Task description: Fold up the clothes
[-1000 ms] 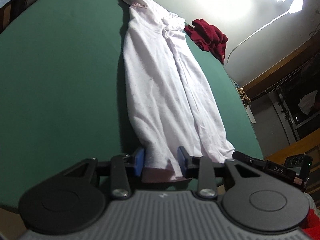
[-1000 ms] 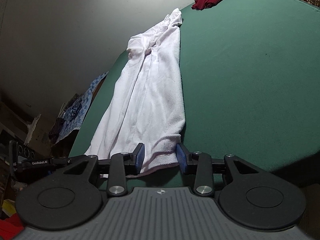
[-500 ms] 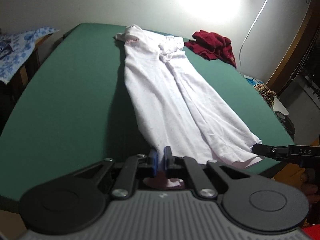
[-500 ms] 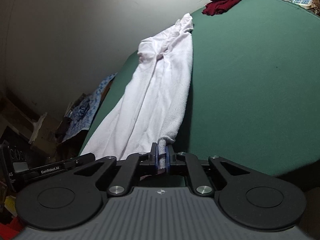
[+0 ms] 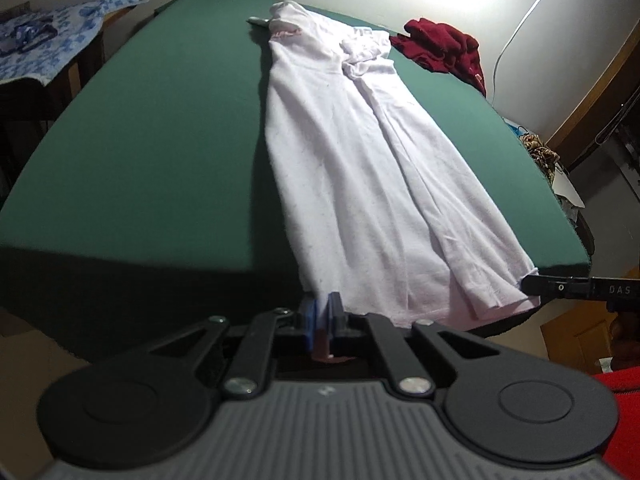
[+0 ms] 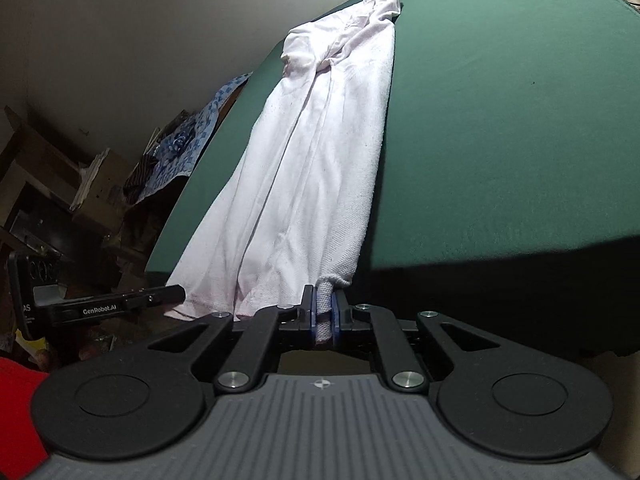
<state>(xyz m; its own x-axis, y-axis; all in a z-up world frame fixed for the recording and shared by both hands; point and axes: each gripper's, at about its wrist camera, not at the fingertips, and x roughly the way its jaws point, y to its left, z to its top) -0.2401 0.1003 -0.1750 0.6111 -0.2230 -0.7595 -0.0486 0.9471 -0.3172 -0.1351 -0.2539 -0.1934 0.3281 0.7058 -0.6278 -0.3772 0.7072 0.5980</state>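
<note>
Both hems lifted off the table (image 5: 152, 152) — each hand-held gripper (image 5: 321, 312) (image 6: 324, 312) now pinches the white garment (image 5: 360, 168).

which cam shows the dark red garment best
The left wrist view: the dark red garment lies whole and crumpled on the green table, beyond the white garment. The right wrist view catches only a sliver at its top edge.

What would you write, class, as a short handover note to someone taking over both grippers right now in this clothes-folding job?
Left gripper: shut on the white garment's near hem corner.
Right gripper: shut on the other hem corner.
The white garment lies lengthwise on the green table, already narrowed into a long strip; a dark red garment lies bunched at the far edge.
Done: both corners gripped.
Left: probably carry the hem toward the far end, then fold the dark red garment.
</note>
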